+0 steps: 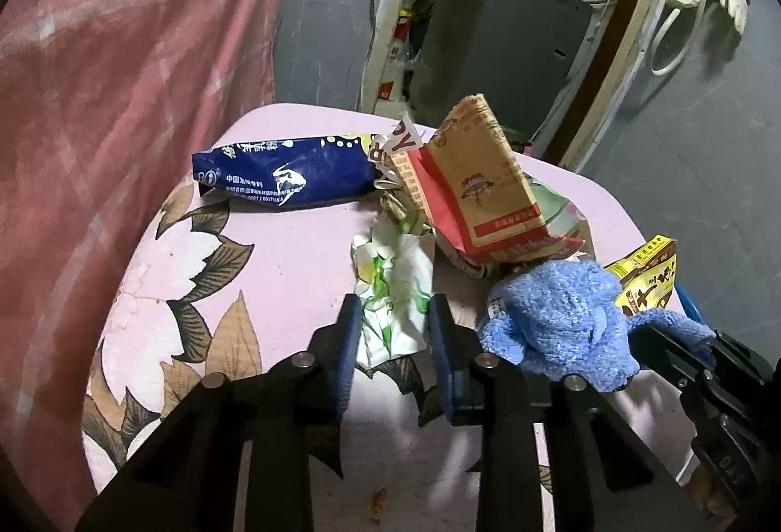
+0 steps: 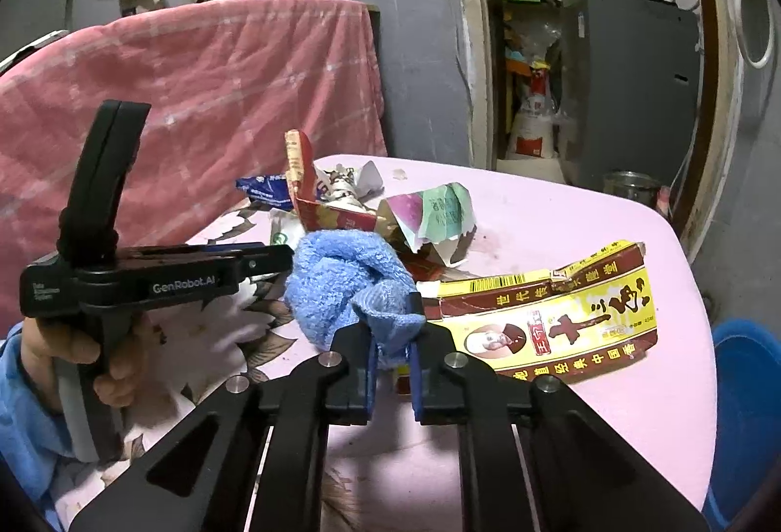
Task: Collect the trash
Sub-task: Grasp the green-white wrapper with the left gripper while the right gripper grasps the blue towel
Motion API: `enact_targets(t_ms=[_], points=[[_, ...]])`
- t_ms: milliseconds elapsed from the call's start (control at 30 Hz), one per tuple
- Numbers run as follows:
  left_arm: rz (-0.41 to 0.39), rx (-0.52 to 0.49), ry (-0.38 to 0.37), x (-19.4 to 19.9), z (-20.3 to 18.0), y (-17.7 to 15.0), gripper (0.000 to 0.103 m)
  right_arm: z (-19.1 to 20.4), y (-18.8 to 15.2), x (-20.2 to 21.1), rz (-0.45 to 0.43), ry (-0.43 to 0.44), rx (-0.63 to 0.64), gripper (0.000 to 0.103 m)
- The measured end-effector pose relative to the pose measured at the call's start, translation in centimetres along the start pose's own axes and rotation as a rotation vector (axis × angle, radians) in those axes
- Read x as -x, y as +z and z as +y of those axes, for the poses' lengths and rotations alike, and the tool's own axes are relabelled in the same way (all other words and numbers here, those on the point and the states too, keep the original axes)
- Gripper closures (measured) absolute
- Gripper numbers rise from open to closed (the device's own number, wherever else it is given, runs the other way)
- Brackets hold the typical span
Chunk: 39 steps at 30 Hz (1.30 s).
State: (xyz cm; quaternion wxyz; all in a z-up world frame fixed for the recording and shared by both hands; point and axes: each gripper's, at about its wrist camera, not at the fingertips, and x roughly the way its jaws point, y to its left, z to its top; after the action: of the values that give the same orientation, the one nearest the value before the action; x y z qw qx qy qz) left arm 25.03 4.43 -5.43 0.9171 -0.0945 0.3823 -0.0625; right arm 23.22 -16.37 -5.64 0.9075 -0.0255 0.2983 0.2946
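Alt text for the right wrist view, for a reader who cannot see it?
The right gripper has its fingers shut on a corner of a blue cloth on a pink floral tabletop. Beside it lies a flattened yellow and maroon carton, with crumpled wrappers behind. At left, a hand holds the left gripper reaching toward the pile.

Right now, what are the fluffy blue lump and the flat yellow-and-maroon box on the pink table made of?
Fluffy blue lump: apparently terry cloth, matte; looped, fuzzy pile and soft folds.
Flat yellow-and-maroon box: probably printed cardboard, slightly glossy; flattened, with creases and torn edges.
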Motion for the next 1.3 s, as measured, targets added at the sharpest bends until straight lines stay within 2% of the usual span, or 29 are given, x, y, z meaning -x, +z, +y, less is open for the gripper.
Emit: enact_targets(t_ms=[67, 133, 267, 300, 967, 1300], points=[[-0.005, -0.002, 0.004, 0.1, 0.0, -0.1, 0.084, 0.0, 0.0, 0.2, -0.012, 0.0, 0.0, 0.096], [-0.011, -0.006, -0.007, 0.3, -0.1, -0.2, 0.095, 0.1, 0.0, 0.4, -0.026, 0.001, 0.003, 0.096], [-0.017, -0.032, 0.004, 0.8, -1.0, -0.6, 0.098, 0.6, 0.2, 1.2, -0.071, 0.001, 0.024, 0.096], [-0.021, -0.035, 0.005, 0.9, -1.1, -0.7, 0.103, 0.8, 0.3, 1.5, -0.088, -0.003, 0.033, 0.097], [-0.069, -0.024, -0.026, 4.5, -3.1, -3.2, 0.103, 2.2, 1.2, 5.1, -0.273, -0.055, 0.095, 0.097], [-0.155, -0.007, -0.033, 7.6, -4.7, -3.9, 0.103, 2.0, 1.5, 7.1, -0.339, -0.083, 0.091, 0.097]])
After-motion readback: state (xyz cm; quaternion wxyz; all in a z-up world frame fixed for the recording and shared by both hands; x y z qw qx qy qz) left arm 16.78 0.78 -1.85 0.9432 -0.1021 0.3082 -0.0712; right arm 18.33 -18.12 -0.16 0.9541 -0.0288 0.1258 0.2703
